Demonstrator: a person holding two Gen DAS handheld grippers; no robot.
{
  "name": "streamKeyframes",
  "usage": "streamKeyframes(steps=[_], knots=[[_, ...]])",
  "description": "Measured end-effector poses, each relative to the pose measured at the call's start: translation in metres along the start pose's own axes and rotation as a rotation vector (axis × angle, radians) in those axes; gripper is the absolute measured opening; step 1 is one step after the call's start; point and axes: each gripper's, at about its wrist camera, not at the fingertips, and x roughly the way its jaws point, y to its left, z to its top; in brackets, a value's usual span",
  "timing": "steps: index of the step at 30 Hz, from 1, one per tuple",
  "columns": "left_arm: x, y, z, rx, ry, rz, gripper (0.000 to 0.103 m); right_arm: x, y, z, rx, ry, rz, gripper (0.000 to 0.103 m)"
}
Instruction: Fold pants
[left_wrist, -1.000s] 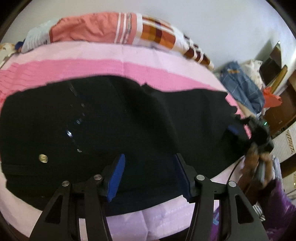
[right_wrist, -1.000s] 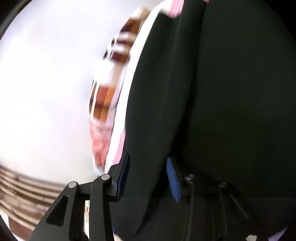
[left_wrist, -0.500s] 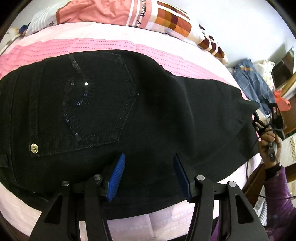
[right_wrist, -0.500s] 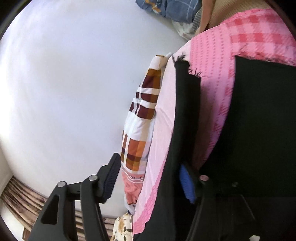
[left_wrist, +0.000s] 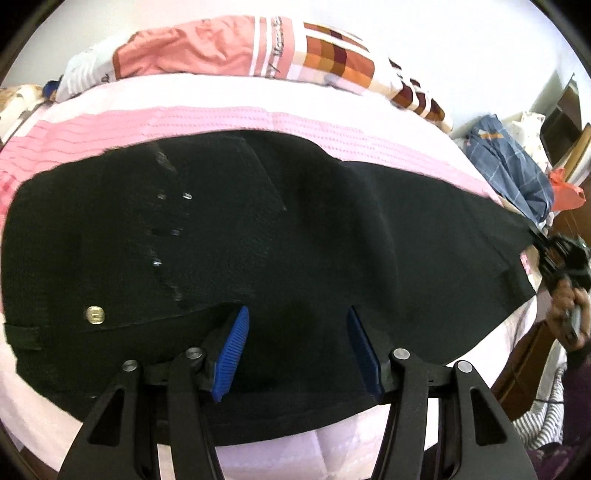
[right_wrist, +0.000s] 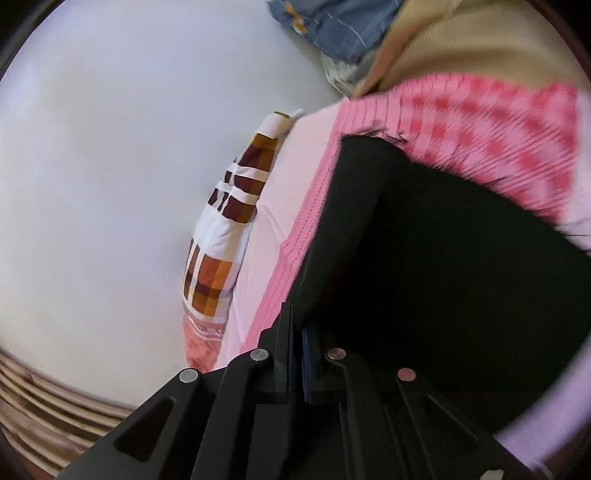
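Left wrist view: the black denim pants (left_wrist: 295, 258) lie spread lengthwise on the pink striped bedspread (left_wrist: 184, 122), waist end with its brass rivet (left_wrist: 95, 315) at the left. The left gripper (left_wrist: 295, 343) hovers over the near edge, blue pads spread, grasping nothing. Far right, the right gripper (left_wrist: 561, 254) sits at the leg hems.

Right wrist view: the right gripper (right_wrist: 297, 354) has its pads pressed together beside the dark cloth; whether fabric is pinched between them I cannot tell. Judging by this, the lengthwise fold is being prepared; next the hems probably need carrying toward the waistband.
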Motion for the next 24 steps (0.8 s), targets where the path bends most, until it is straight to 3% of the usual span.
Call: streamKeyframes(steps=[4, 9, 19, 24], knots=[[-0.01, 0.009, -0.004, -0.006, -0.008, 0.017, 0.056, -0.025, -0.014, -0.004, -0.006, 0.023, -0.076, 0.005], [-0.014, 0.017, -0.014, -0.002, 0.005, 0.048, 0.056, -0.036, -0.065, -0.017, 0.097, 0.061, -0.158, 0.005], [-0.029, 0.019, -0.023, 0.019, -0.022, 0.059, 0.056, -0.04, -0.075, -0.019, 0.113, 0.053, -0.164, 0.004], [-0.034, 0.017, -0.027, 0.031, -0.042, 0.029, 0.056, -0.041, -0.057, -0.034, 0.181, 0.071, -0.079, 0.022]])
